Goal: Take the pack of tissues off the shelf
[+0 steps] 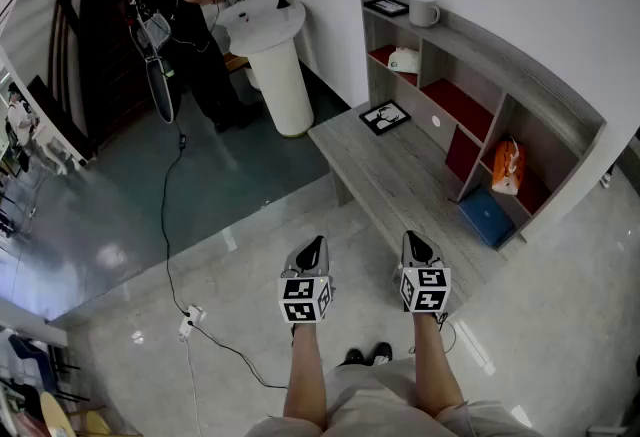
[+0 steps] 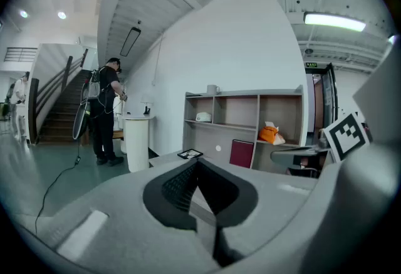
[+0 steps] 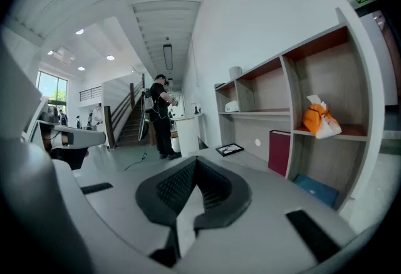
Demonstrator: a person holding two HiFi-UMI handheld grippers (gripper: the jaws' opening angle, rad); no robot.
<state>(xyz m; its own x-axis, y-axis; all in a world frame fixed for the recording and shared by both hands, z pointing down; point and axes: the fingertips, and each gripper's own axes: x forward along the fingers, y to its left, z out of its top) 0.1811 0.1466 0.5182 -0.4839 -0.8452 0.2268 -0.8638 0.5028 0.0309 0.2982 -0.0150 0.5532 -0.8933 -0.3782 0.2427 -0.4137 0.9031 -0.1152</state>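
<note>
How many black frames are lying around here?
2: one black frame lies atop the shelf by the white mug, the other frame on the desk. More may be hidden.

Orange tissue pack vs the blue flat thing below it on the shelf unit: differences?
Colour: the tissue pack is orange with some white; the lower item is blue.
Pose: the tissue pack stands upright and puffy; the lower item lies flat and thin.
Level: the tissue pack sits on a shelf board; the lower item lies one level down.
Shared: both are in the same end column of the shelf unit.
</note>
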